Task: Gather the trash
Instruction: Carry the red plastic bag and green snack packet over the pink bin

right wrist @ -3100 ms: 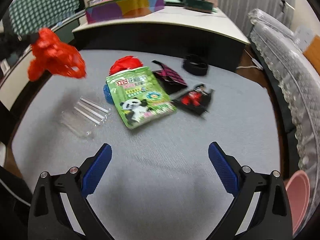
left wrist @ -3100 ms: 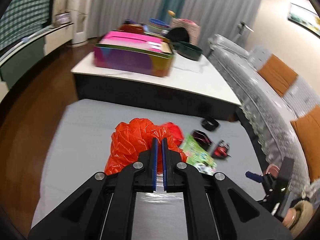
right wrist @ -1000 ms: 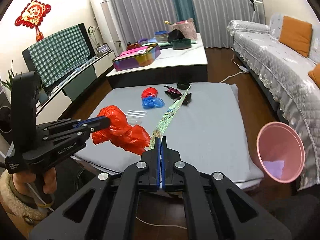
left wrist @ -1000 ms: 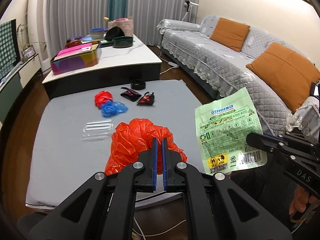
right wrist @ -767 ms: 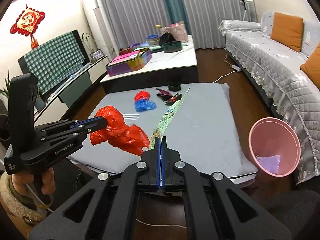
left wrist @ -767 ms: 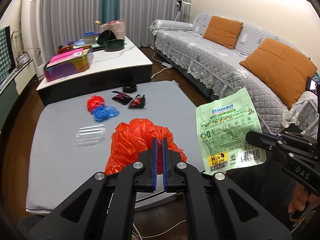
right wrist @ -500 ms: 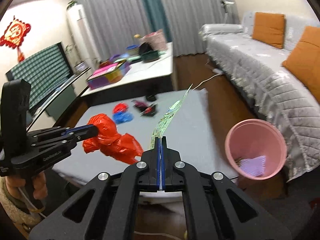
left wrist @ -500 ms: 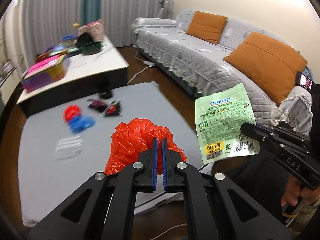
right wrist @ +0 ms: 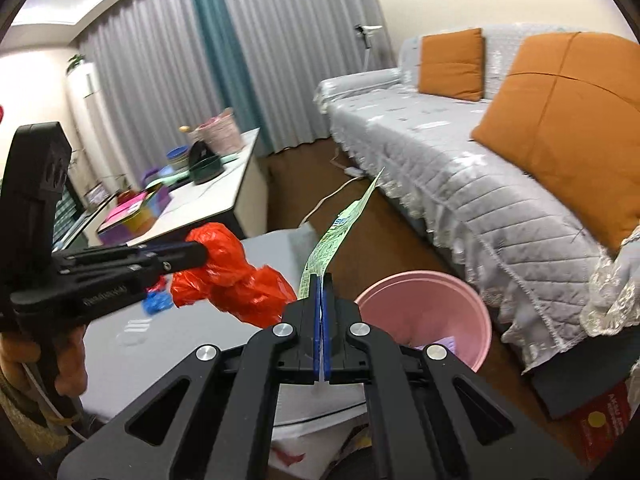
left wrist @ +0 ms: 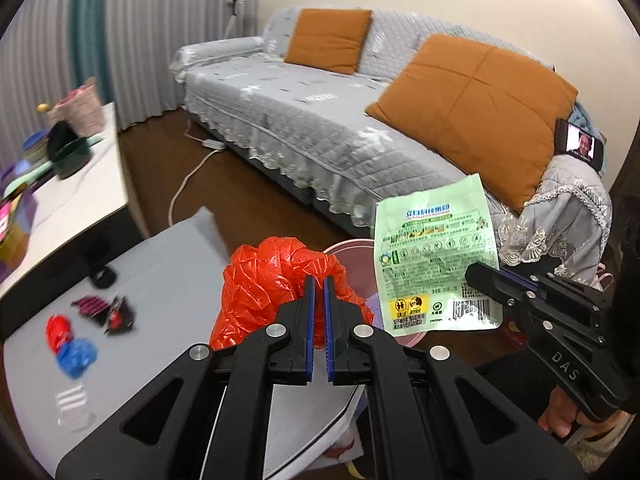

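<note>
Red bag [left wrist: 276, 280] in left gripper [left wrist: 319, 280].

Bright indoor light, blurred left edges

Red bag [left wrist: 276, 276], pink bin [right wrist: 424, 312]

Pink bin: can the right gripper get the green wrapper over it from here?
Probably yes. The right gripper, shut on the green wrapper, is beside the pink bin, whose mouth is open with nothing between.
</note>
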